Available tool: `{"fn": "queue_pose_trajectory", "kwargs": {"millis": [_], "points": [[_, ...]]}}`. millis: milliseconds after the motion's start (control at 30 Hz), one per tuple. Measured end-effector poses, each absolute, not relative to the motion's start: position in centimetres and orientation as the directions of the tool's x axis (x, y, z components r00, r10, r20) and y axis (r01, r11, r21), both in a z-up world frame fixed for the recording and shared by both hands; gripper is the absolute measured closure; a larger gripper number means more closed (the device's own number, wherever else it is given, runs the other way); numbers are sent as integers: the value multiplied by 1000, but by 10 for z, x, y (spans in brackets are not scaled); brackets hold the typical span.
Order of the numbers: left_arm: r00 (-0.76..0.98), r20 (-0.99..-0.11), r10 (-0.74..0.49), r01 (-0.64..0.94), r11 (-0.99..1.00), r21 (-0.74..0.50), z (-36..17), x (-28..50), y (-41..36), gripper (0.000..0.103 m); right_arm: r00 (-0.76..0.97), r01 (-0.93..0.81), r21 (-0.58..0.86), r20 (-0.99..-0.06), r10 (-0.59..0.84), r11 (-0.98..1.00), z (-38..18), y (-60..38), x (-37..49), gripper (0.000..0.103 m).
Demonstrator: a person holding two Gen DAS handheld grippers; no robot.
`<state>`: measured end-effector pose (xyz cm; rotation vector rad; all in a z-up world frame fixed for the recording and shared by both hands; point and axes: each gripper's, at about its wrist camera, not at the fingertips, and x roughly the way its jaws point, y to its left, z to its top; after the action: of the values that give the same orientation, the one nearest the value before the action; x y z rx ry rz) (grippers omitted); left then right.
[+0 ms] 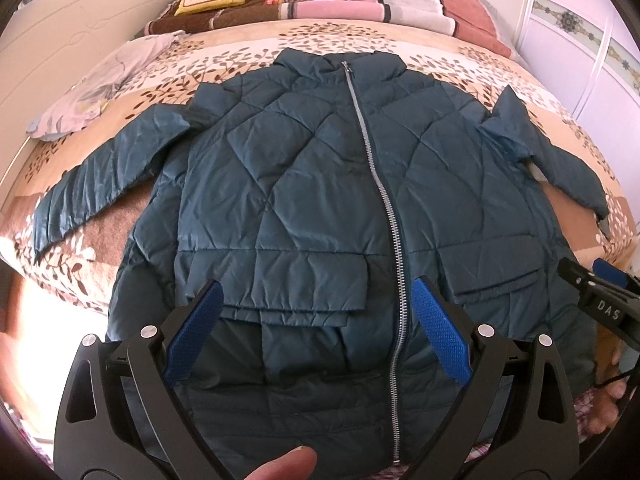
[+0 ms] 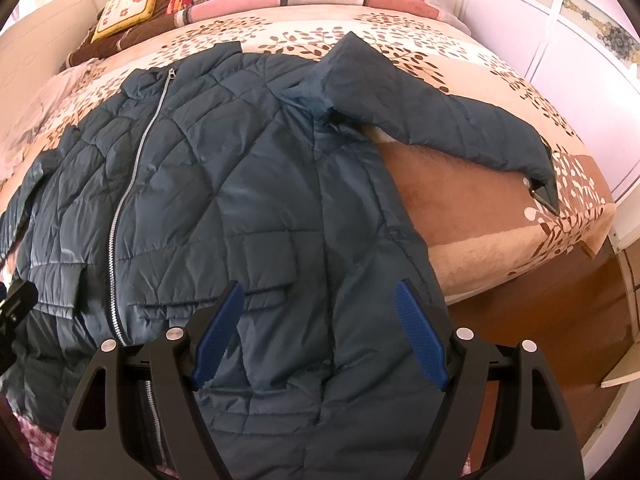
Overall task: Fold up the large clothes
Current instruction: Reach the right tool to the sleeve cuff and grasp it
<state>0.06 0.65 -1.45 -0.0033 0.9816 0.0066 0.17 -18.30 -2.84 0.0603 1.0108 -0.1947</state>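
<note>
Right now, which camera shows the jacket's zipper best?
The left wrist view: the zipper runs down the middle of the jacket, visible from collar to hem, between the open left tongs. In the right wrist view the zipper sits off to the left edge, and its lower end is hidden behind the right tongs.

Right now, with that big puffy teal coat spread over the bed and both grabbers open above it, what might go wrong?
1. The quilted teal jacket looks slick and puffy, so a fold may spring open or slide from the blue pads.
2. Its hem hangs over the edge of the floral bedspread, so the weight could drag it floorward.
3. The right sleeve lies far out, a long reach for the right gripper; the left gripper could snag the metal zipper.
</note>
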Motion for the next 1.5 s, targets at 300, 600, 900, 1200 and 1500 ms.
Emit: {"fn": "queue_pose_trajectory", "kwargs": {"millis": [300,600,900,1200,1500], "points": [[540,-842,16,-11,1000,12,-17,10,4,9,516,250,-29,-842,-158,968,-21,-221,13,27],[543,-839,32,-41,999,11,-13,31,6,9,533,321,-47,-817,-222,946,-13,-270,32,27],[566,-822,67,-63,997,38,-4,57,10,9,536,361,-32,-811,-236,932,-13,-308,54,27],[563,-823,74,-66,997,44,-7,70,7,9,533,393,92,-833,-145,915,-26,-360,75,27],[550,-832,74,-56,997,52,-16,74,0,9,584,456,358,-811,30,815,-39,-421,83,30]]}}
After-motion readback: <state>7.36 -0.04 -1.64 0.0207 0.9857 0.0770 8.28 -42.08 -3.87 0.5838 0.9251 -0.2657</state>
